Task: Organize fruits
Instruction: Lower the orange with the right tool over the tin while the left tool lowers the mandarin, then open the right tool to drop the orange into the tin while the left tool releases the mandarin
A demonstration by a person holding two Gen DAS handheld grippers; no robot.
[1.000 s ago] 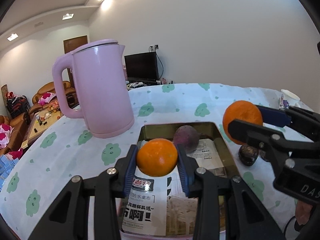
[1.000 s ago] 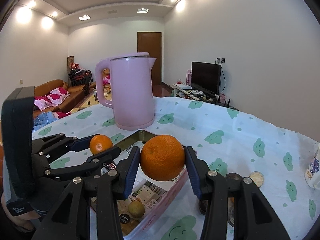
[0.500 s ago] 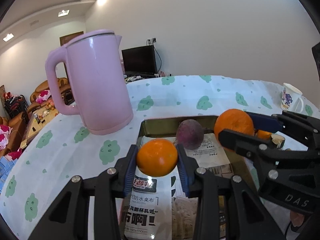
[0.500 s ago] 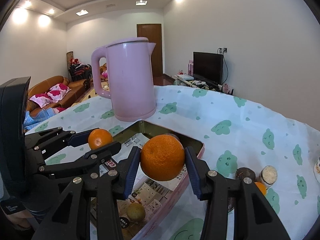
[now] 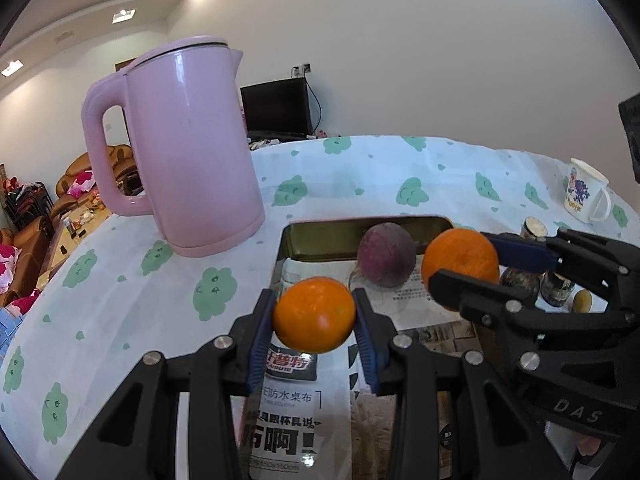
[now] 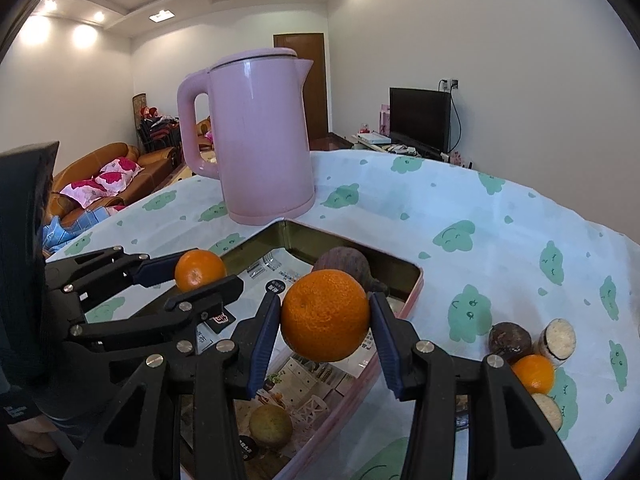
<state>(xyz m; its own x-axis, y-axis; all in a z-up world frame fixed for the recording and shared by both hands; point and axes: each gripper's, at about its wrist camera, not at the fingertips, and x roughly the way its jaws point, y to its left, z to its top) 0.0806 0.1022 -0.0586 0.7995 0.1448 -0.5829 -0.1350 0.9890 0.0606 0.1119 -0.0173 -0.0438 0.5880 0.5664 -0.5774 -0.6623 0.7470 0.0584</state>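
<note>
Your left tongs (image 5: 315, 316) clamp a small orange (image 5: 314, 314) and your right tongs (image 6: 325, 316) clamp a bigger orange (image 6: 325, 316), both held above the paper-lined tray (image 6: 412, 288) on the counter (image 6: 460, 208), beside the pink kettle (image 6: 260, 136).

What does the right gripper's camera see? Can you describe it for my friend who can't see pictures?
The right gripper holds a big orange over a pink tray lined with printed paper, with a purple fruit lying inside. To its left, the left gripper holds a smaller orange. A pink kettle stands behind on a cloud-print tablecloth.
</note>
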